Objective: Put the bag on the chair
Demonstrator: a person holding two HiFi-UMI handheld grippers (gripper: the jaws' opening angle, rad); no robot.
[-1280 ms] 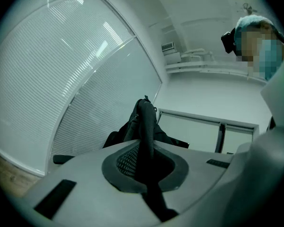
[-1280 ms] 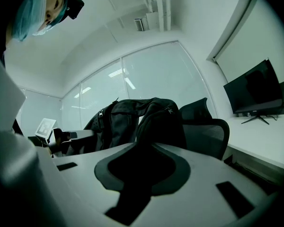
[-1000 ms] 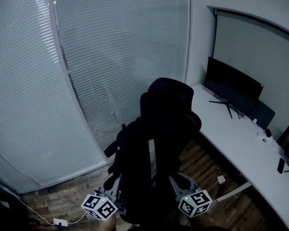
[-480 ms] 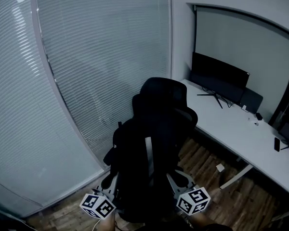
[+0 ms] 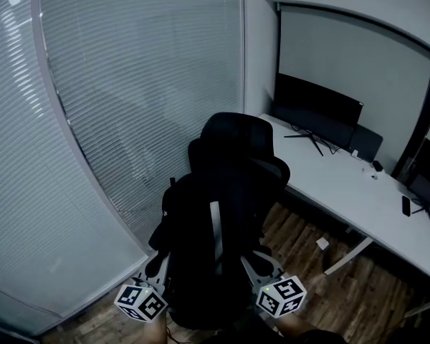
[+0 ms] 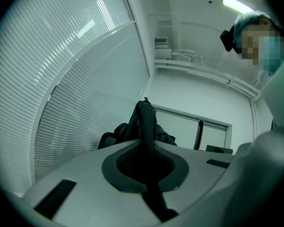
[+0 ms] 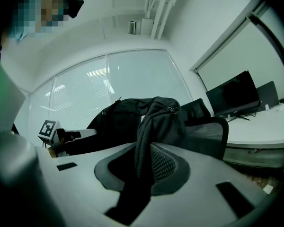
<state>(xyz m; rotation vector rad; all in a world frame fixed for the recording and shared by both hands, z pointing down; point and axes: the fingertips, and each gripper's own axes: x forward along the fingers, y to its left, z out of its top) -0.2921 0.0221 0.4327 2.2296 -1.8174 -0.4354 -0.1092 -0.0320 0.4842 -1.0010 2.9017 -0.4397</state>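
A black bag (image 5: 201, 256) with a grey stripe hangs between my two grippers, just in front of the black office chair (image 5: 236, 138), and hides the chair's seat. My left gripper (image 5: 160, 267) is shut on a black strap (image 6: 146, 124) of the bag, seen between the pads in the left gripper view. On the bag's other side my right gripper (image 5: 258, 271) is shut on a fold of its dark fabric (image 7: 156, 119). In the right gripper view the chair's mesh back (image 7: 208, 129) stands just behind the bag.
A glass wall with blinds (image 5: 129, 84) runs behind and left of the chair. At the right stands a white desk (image 5: 344, 192) with a dark monitor (image 5: 317, 110) and a phone (image 5: 405, 206). A small white object (image 5: 321, 244) lies on the wooden floor (image 5: 351, 299).
Both grippers have moved across the room with the bag still held. The chair and blinds have slid left in the head view, and more of the desk shows at the right.
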